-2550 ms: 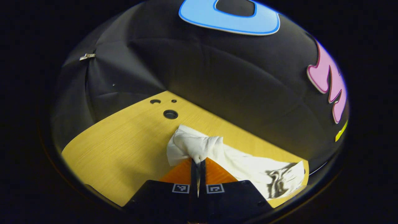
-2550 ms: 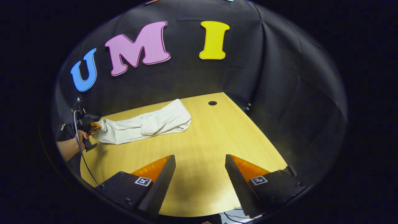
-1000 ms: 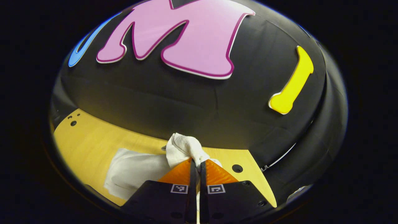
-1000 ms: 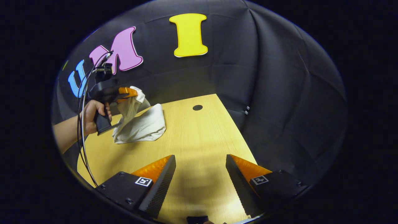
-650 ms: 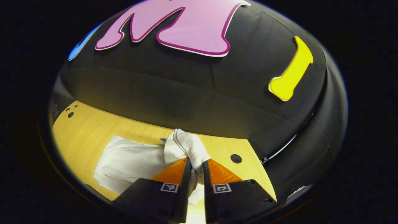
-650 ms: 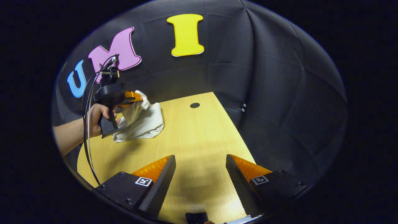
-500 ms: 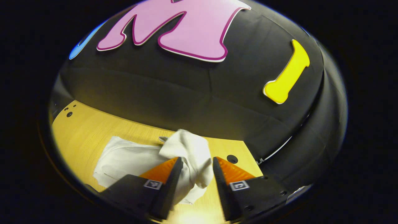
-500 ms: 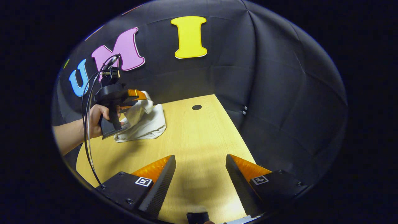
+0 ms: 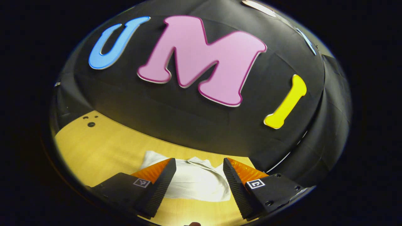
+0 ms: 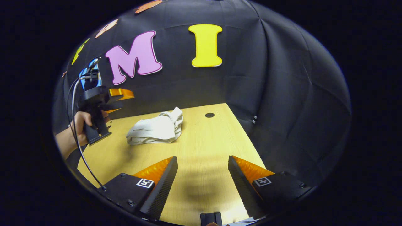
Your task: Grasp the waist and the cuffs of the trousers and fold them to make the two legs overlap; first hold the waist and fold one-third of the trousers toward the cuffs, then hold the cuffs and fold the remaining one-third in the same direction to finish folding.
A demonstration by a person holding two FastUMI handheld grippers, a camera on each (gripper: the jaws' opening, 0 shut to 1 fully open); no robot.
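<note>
The white trousers lie folded in a small bundle on the wooden table, near its far side. In the left gripper view the same bundle rests below and just ahead of my left gripper, which is open with nothing between its fingers. In the right gripper view that left gripper is raised above the table, left of the bundle, held by a hand. My right gripper is open over the near part of the table, well short of the trousers.
A round hole is cut in the table near the far right corner, and small holes sit at the far left. The black cloth wall closes in behind the table. A cable hangs from the left gripper.
My left gripper carried the end of the trousers over the rest, opened and let go, then lifted up and back. The trousers now lie as a compact bundle. My right gripper stayed open.
</note>
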